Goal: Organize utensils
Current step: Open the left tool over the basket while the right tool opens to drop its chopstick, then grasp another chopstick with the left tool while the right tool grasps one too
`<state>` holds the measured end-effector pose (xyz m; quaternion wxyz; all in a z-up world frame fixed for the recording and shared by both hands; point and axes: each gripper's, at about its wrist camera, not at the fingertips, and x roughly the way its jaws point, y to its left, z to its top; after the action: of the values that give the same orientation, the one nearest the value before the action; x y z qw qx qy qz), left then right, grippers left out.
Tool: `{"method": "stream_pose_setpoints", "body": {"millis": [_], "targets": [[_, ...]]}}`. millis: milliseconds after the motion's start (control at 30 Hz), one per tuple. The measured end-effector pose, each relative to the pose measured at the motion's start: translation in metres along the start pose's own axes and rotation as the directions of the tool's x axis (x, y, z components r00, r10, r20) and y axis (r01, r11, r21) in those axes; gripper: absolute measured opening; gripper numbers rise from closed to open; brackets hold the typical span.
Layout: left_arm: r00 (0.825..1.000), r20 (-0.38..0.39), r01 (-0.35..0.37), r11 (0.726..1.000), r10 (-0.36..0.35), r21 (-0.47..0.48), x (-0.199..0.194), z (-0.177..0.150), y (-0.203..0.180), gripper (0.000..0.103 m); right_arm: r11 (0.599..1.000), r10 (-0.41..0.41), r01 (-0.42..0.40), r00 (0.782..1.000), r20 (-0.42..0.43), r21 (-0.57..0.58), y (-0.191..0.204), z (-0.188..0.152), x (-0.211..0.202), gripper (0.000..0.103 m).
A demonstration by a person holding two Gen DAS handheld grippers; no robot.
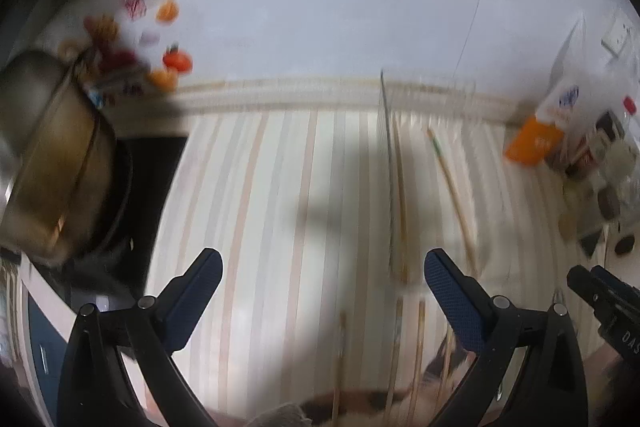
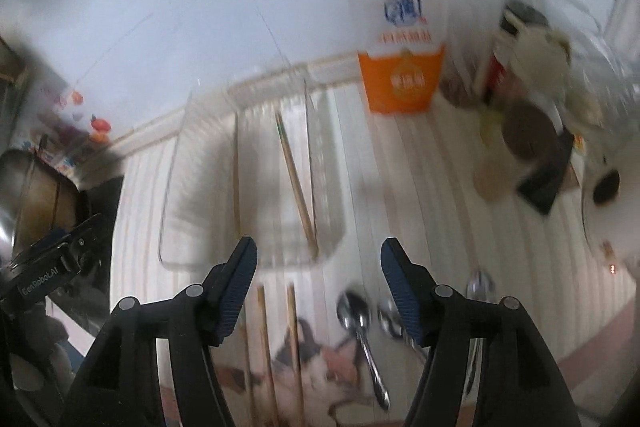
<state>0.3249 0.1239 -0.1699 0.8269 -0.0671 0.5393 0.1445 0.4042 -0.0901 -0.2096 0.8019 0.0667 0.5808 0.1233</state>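
Both frames are smeared by motion. The left claw [image 1: 322,277] stands wide open with nothing between its blue pads, above a striped cloth [image 1: 280,187] covering the tabletop. The right claw [image 2: 318,267] is also open and empty. Ahead of both, near the tabletop's far edge by the wall, sits a clear divided tray [image 2: 192,187]; two wooden chopsticks [image 2: 296,179] lie lengthwise in it, one with a green band near its far end. Nearer than the tray, more chopsticks [image 2: 264,343] lie on the cloth, and just beside them, toward the right edge, metal spoons [image 2: 356,319]. An orange-and-white carton [image 2: 400,83] stands at the far right. A metal pot [image 1: 60,167] sits at the left edge.
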Motion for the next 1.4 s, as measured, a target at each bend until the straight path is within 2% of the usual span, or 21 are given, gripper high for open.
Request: {"method": "stream_pose_setpoints", "body": {"millis": [200, 367, 633, 800, 867, 933, 1000, 1067, 1167, 1200, 1267, 1333, 1367, 1400], "targets": [[0.994, -0.106, -0.012, 1.000, 0.013, 0.008, 0.019, -0.060, 0.004, 0.103, 0.999, -0.040, 0.039, 0.997, -0.067, -0.024, 0.001, -0.043, 0.014, 0.066], [0.979, -0.203, -0.007, 0.999, 0.017, 0.047, 0.042, -0.105, 0.001, 0.103, 0.998, -0.050, 0.044, 0.987, -0.155, -0.044, 0.008, -0.076, 0.038, 0.066], [0.955, -0.294, -0.017, 0.998, 0.033, 0.055, 0.069, -0.145, 0.001, 0.102, 0.996, -0.057, 0.037, 0.965, -0.257, -0.081, 0.024, -0.113, 0.071, 0.066], [0.938, -0.347, 0.006, 1.000, 0.002, 0.023, 0.085, -0.160, 0.005, 0.101, 0.996, -0.038, 0.010, 0.952, -0.303, -0.091, 0.035, -0.124, 0.092, 0.046], [0.936, -0.352, 0.027, 0.999, -0.019, 0.017, 0.088, -0.162, 0.006, 0.099, 0.994, -0.042, 0.008, 0.949, -0.312, -0.110, 0.040, -0.130, 0.098, 0.044], [0.933, -0.358, 0.052, 0.999, -0.043, 0.017, 0.089, -0.164, 0.004, 0.088, 0.990, -0.067, 0.021, 0.941, -0.332, -0.139, 0.044, -0.137, 0.108, 0.038], [0.928, -0.368, 0.069, 0.997, -0.057, 0.018, 0.091, -0.166, 0.002, 0.081, 0.982, -0.113, 0.058, 0.941, -0.320, -0.177, 0.044, -0.142, 0.109, 0.018], [0.925, -0.373, 0.085, 0.996, -0.073, 0.015, 0.094, -0.167, -0.004, 0.076, 0.983, -0.126, 0.072, 0.935, -0.332, -0.171, 0.038, -0.146, 0.110, 0.006], [0.921, -0.380, 0.097, 0.995, -0.085, 0.013, 0.099, -0.167, -0.010, 0.064, 0.987, -0.121, 0.076, 0.931, -0.345, -0.141, 0.023, -0.151, 0.109, 0.006], [0.917, -0.388, 0.101, 0.995, -0.088, 0.013, 0.101, -0.168, -0.012, 0.053, 0.988, -0.123, 0.079, 0.928, -0.351, -0.135, 0.018, -0.154, 0.109, 0.006], [0.919, -0.386, 0.093, 0.995, -0.077, 0.025, 0.102, -0.168, -0.016, 0.049, 0.986, -0.129, 0.082, 0.926, -0.356, -0.144, 0.017, -0.158, 0.110, 0.007], [0.923, -0.379, 0.079, 0.996, -0.058, 0.039, 0.102, -0.168, -0.020, 0.034, 0.986, -0.138, 0.093, 0.925, -0.355, -0.141, 0.018, -0.161, 0.112, 0.007], [0.924, -0.378, 0.074, 0.996, -0.052, 0.044, 0.101, -0.166, -0.020, 0.031, 0.984, -0.145, 0.098, 0.924, -0.353, -0.147, 0.017, -0.161, 0.112, 0.007], [0.925, -0.377, 0.074, 0.996, -0.052, 0.043, 0.102, -0.165, -0.021, 0.022, 0.982, -0.155, 0.105, 0.925, -0.347, -0.158, 0.018, -0.164, 0.113, 0.007]]}}
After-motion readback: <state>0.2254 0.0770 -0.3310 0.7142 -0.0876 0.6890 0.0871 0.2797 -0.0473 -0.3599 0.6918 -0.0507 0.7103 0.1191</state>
